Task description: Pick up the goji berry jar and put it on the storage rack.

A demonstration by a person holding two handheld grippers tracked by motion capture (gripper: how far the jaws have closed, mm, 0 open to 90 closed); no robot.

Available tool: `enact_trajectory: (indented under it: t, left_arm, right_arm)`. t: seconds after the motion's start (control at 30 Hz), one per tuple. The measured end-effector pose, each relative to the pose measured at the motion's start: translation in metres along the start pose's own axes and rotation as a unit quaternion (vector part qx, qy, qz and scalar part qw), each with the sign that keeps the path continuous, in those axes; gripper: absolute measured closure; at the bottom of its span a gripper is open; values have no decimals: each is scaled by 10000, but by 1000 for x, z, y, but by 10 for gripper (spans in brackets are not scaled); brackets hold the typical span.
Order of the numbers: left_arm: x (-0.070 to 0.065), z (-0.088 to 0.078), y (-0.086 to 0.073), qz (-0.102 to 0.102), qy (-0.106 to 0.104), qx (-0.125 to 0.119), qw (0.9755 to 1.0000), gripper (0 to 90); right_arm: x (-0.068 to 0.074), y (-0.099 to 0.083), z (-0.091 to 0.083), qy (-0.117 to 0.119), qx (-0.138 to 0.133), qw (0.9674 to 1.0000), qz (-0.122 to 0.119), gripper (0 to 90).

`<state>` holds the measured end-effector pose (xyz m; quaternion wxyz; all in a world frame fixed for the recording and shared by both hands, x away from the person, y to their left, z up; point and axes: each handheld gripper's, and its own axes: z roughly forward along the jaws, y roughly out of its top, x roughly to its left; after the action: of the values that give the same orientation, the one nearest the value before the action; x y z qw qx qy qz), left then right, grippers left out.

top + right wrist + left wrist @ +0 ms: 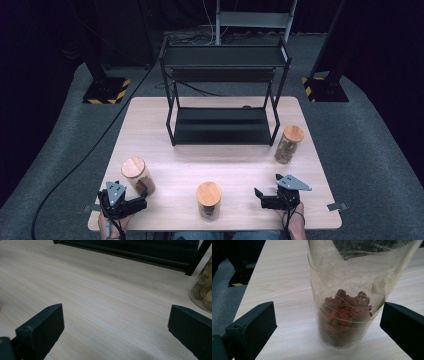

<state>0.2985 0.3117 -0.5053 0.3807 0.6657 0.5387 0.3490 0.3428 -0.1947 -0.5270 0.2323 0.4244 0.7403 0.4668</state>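
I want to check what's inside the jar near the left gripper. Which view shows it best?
The left gripper view: the jar stands close ahead, reddish dried pieces plain through the glass. The high view shows it small, mostly its wooden lid.

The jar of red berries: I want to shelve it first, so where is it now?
In the high view the jar of red berries stands near the table's front left corner, just ahead of the open left gripper.

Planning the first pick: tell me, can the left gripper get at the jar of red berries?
Probably yes: the left gripper has its jaws open, and the jar of red berries stands right ahead between them with bare table around.
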Motion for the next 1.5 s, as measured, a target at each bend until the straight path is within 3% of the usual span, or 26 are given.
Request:
enact_trajectory:
  t: [0.43, 0.7, 1.07, 1.23, 1.5]
  left_arm:
    - [0, -1, 3, -58, -28, -52, 10000, 0]
    - [-1, -2, 6, -125, -74, -209, 9997, 0]
    - [-5, 9, 15, -51, -192, -362, 9991, 0]
    - [-4, 19, 12, -218, -186, -347, 9990, 0]
    - [-5, 25, 6, -279, -209, -339, 9988, 0]
  right_arm:
    - [-2, 1, 1, 57, 54, 9999, 87, 2]
    - [-3, 1, 1, 73, 58, 9999, 130, 3]
    - [-3, 1, 1, 31, 61, 9999, 127, 4]
    - [-3, 0, 1, 46, 32, 9999, 123, 4]
    - [-3, 1, 1, 45, 41, 9999, 141, 5]
